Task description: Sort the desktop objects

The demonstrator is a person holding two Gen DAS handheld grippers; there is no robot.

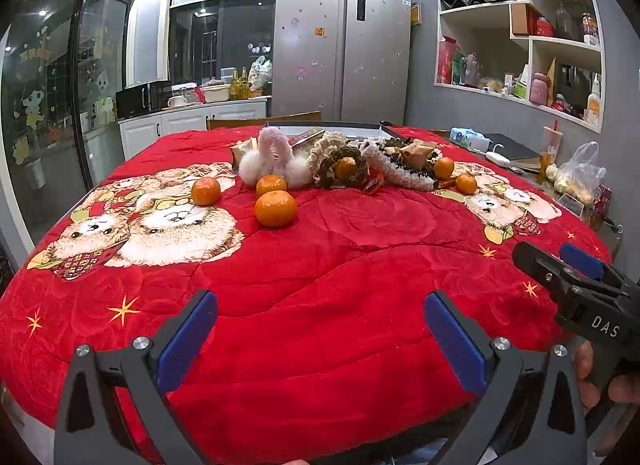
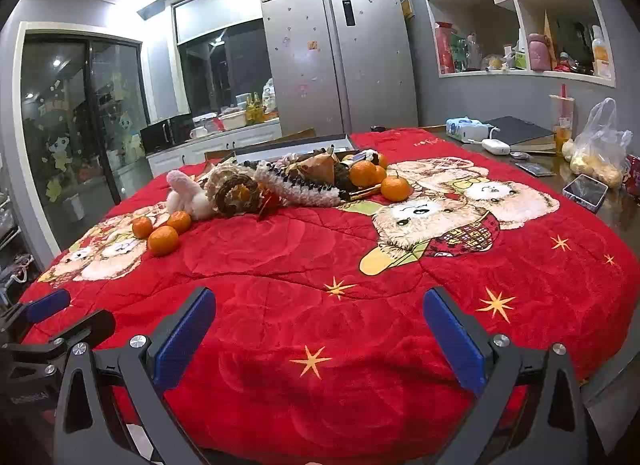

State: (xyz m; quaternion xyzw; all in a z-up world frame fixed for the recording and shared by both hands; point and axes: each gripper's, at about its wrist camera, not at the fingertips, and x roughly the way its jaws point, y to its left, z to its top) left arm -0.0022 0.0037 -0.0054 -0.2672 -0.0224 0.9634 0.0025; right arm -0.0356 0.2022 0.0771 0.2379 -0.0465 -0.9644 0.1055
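Note:
A red blanket (image 1: 340, 265) with bear prints covers the table. At its far side lies a heap: a pink plush rabbit (image 1: 272, 157), crocheted pieces (image 1: 340, 161) and brown paper parcels (image 1: 416, 153). Three tangerines (image 1: 275, 208) lie left of the heap, with more (image 2: 394, 187) on its right. A flat grey tray (image 2: 292, 147) stands behind the heap. My left gripper (image 1: 320, 341) is open over the blanket's near part, nothing between its blue pads. My right gripper (image 2: 320, 341) is open too, also empty; it shows at the right edge of the left wrist view (image 1: 568, 269).
On the bare table to the right lie a tissue pack (image 2: 466, 129), a white charger (image 2: 496, 146), a dark book (image 2: 520, 133), a drink cup (image 2: 562, 117), a plastic bag (image 2: 600, 149) and a phone (image 2: 586, 191). A chair back (image 1: 264, 121) stands behind the table.

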